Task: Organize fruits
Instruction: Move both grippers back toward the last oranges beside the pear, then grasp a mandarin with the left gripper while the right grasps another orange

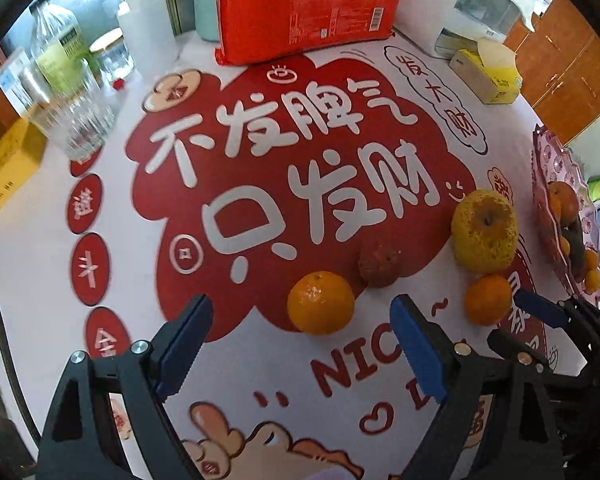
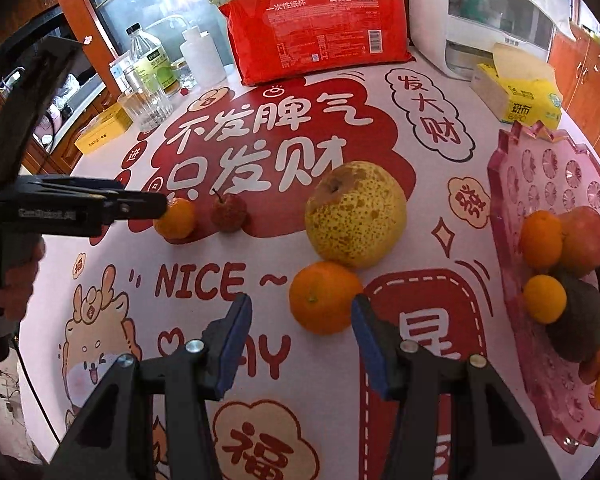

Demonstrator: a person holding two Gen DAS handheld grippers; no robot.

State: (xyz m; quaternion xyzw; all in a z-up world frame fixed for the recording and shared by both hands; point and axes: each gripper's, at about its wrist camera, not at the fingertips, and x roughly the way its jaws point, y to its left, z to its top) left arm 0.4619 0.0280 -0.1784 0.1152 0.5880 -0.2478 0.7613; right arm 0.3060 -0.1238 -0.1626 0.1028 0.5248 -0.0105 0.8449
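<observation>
We read "NICE ~" and large Chinese characters on the printed tablecloth, and "一次性纸杯" on the red pack of paper cups at the far edge. Four fruits lay loose on the cloth: a speckled yellow pear, a small reddish fruit and two oranges, one just ahead of our left gripper, the other just ahead of our right gripper and touching the pear. Both grippers had their jaws apart, holding nothing. The pink tray at the right edge held more fruit; the right wrist view showed a red apple, a dark avocado and at least four small oranges there, which the left wrist view barely revealed. Only the right wrist view made the yellow tissue box lettering visible, though too small to read surely.
</observation>
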